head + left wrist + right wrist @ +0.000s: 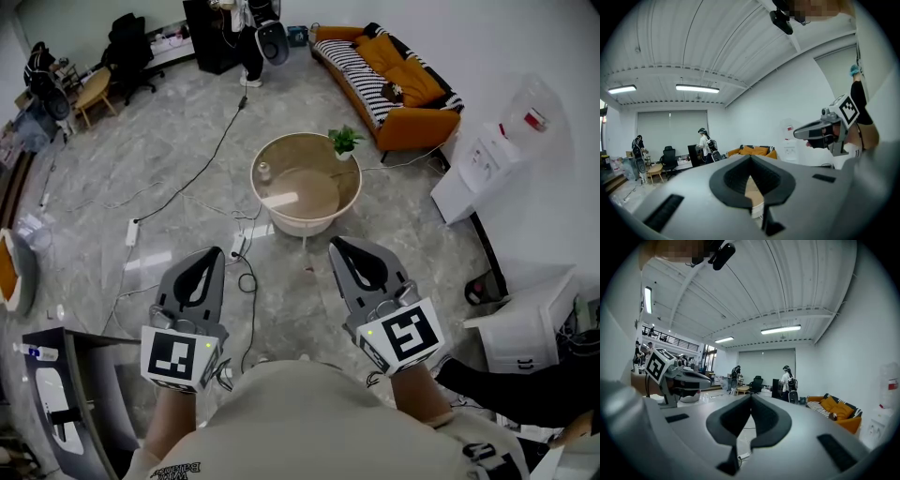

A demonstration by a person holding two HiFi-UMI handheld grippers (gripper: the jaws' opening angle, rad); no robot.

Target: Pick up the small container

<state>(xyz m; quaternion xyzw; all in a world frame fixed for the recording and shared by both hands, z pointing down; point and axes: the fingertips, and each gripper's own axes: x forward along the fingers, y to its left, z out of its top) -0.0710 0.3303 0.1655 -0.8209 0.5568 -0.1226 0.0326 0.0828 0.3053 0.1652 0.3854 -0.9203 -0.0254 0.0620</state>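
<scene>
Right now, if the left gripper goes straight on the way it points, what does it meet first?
Probably the round table. The left gripper, shut and empty, points over the floor toward the table's near left edge; the left gripper view shows the tabletop behind its tips. Depth is unclear.

Head view: from the head, forward and steeply down; left gripper [214, 253] and right gripper [337, 246] close, at bottom; table [314, 192] ahead; sofa [403, 84] far, top right.
Left gripper view: rides the left gripper, about level along its jaws; right gripper near, at right edge.
Right gripper view: rides the right gripper, level; left gripper near, at left edge.
Shared: sofa in all three; table in head view and through the left jaws' gap.
</scene>
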